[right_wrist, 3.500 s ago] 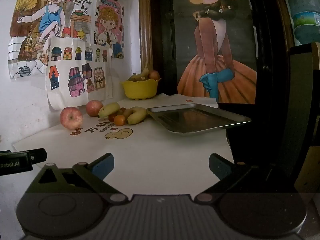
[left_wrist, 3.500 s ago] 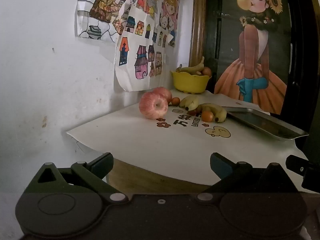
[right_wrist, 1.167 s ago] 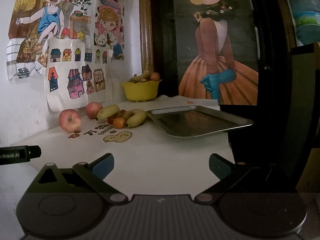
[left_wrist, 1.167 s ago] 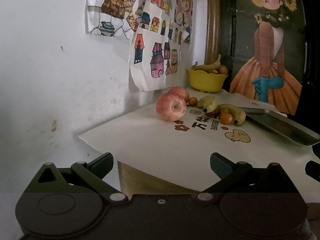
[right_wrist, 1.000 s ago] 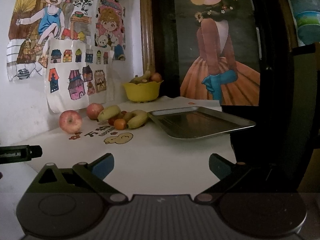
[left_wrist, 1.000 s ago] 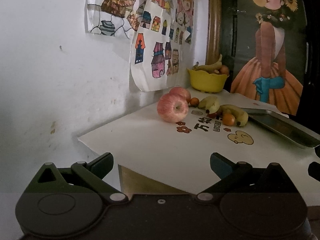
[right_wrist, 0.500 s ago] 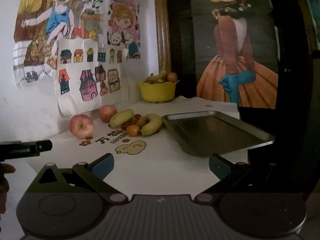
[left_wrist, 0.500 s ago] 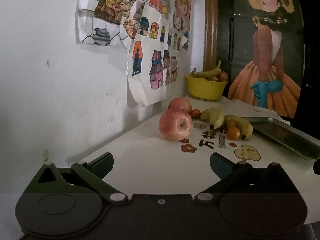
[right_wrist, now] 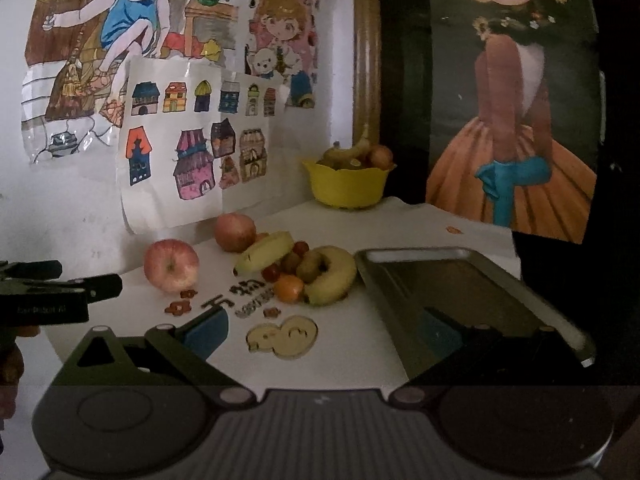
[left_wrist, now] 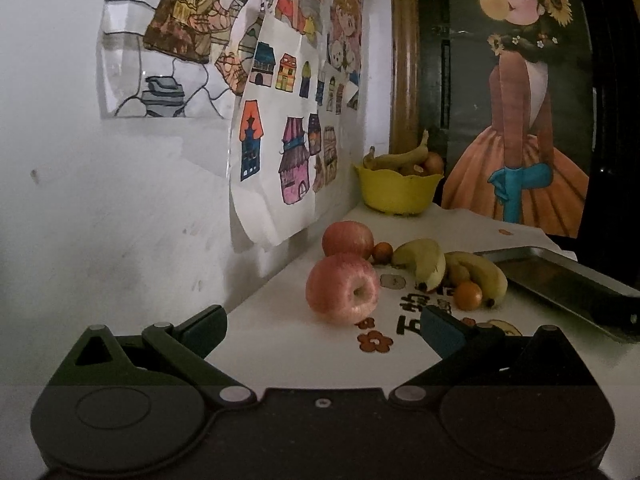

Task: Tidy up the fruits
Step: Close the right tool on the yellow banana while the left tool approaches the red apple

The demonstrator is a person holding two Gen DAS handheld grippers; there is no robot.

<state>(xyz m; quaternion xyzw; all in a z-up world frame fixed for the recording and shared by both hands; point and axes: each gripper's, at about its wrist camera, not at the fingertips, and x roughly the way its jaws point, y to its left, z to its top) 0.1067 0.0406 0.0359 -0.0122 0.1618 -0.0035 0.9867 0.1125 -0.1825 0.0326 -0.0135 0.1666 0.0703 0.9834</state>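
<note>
A near red apple (left_wrist: 343,288) (right_wrist: 171,265) lies on the white table cover, just ahead of my open, empty left gripper (left_wrist: 324,326). A second apple (left_wrist: 347,239) (right_wrist: 235,232) sits behind it. Two bananas (left_wrist: 422,262) (right_wrist: 332,274), a small orange (left_wrist: 468,295) (right_wrist: 289,288) and several small dark fruits (right_wrist: 298,262) lie in a cluster. A metal tray (left_wrist: 568,284) (right_wrist: 460,284) stands to the right. My right gripper (right_wrist: 324,334) is open and empty, over the table in front of the cluster and tray.
A yellow bowl (left_wrist: 398,192) (right_wrist: 346,186) with bananas and round fruit stands at the back by the wooden frame. Drawings hang on the left wall (left_wrist: 100,208). The left gripper's side (right_wrist: 52,292) shows in the right wrist view. A dark poster panel (right_wrist: 512,120) backs the table.
Both grippers have moved forward toward the fruit. The near apple now sits close to the left gripper's fingers. The tray and fruit cluster are nearer in the right wrist view.
</note>
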